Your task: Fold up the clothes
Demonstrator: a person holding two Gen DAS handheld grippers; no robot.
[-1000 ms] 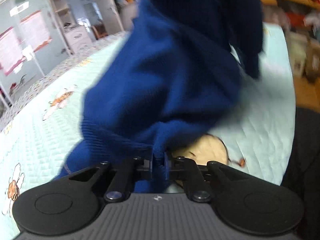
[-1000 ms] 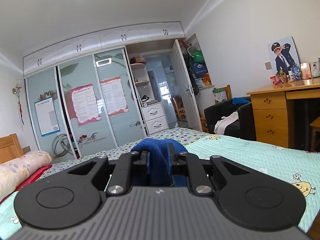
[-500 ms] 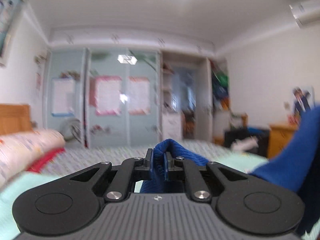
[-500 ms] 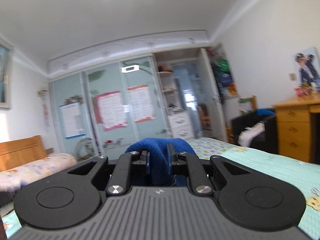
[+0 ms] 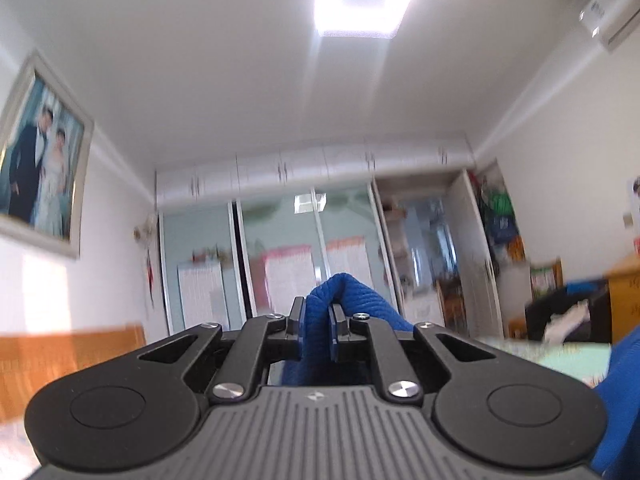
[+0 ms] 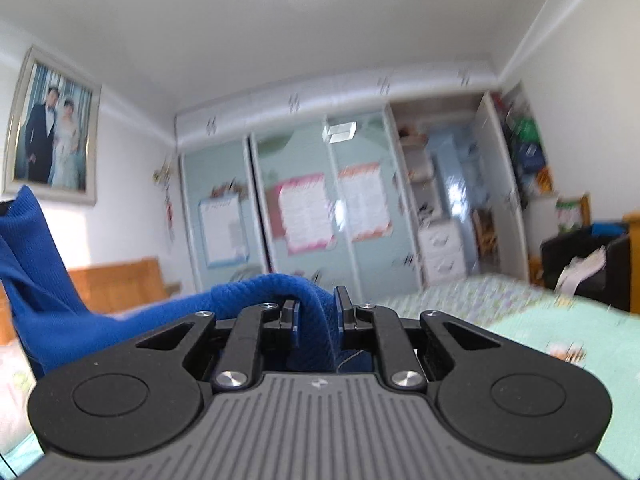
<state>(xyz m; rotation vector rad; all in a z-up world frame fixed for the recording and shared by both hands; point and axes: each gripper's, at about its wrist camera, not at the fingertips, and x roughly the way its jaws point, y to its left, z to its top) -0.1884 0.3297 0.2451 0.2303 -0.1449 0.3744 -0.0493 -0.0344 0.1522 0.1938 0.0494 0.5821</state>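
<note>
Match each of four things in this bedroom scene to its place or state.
Things:
1. blue ribbed knit garment
2. framed portrait photo
3. mint-green quilted bed cover
4. wooden headboard

Places or states:
A. hanging on the left wall
B. pinched in both claws
C. spread at lower right
D. low against the left wall

Pairs: 1-B, 2-A, 3-C, 4-D

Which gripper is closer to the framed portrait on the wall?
Left. The left gripper, shut on the blue knit sweater, is on the side of the framed portrait, which looks larger in its view. The right gripper, also clamping the sweater, is farther from it.
</note>
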